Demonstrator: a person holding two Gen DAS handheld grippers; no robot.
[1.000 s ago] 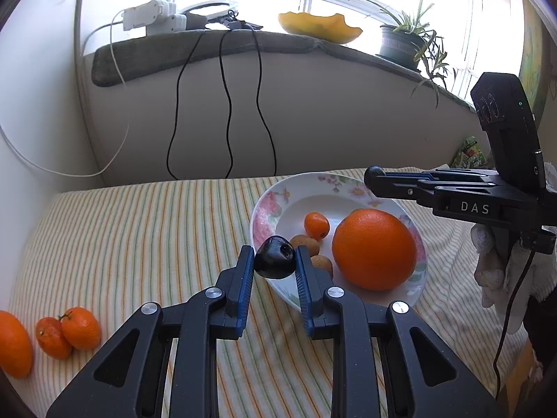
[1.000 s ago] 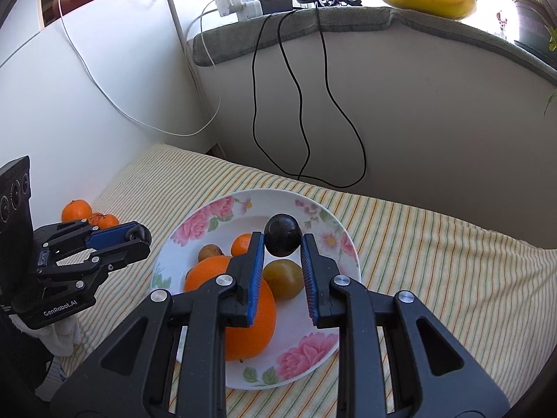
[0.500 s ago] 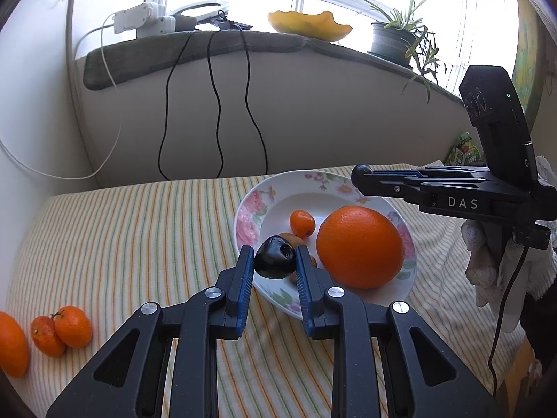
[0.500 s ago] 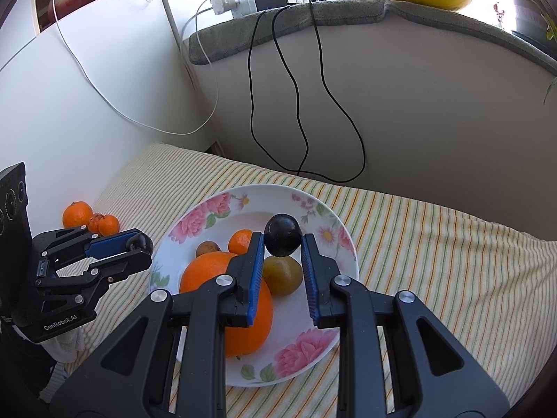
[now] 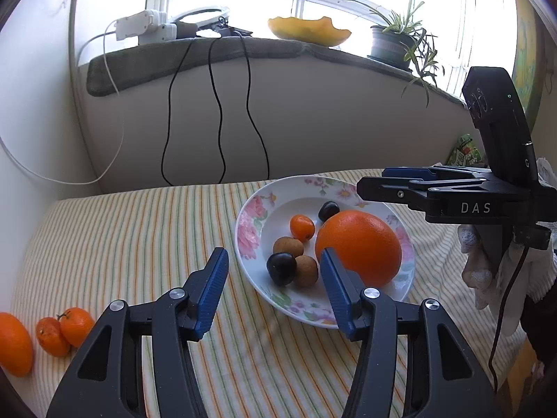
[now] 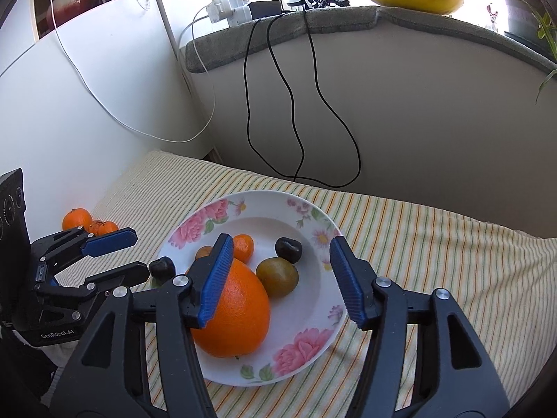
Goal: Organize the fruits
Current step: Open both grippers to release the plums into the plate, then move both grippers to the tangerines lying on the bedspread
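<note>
A floral plate (image 5: 250, 230) (image 6: 323, 320) on the striped cloth holds a big orange (image 5: 358, 247) (image 6: 236, 317), a small mandarin (image 5: 302, 227), two brown fruits (image 5: 288, 246), a green-brown fruit (image 6: 277, 277) and two dark plums (image 5: 281, 268) (image 6: 288, 249). My left gripper (image 5: 274, 292) is open just in front of the near plum. My right gripper (image 6: 280, 278) is open above the plate. The right gripper shows at the right in the left wrist view (image 5: 369, 183). The left gripper shows at the left in the right wrist view (image 6: 135, 254).
Three orange fruits (image 5: 62, 327) (image 6: 88, 223) lie on the cloth at the left. Black cables (image 5: 216, 104) hang down the back wall. A sill above holds a power strip (image 5: 146, 28), a yellow bowl (image 5: 310, 31) and a potted plant (image 5: 393, 45).
Both grippers have opened and let go of their dark plums. Both plums now lie on the plate. Both grippers have drawn back a little.
</note>
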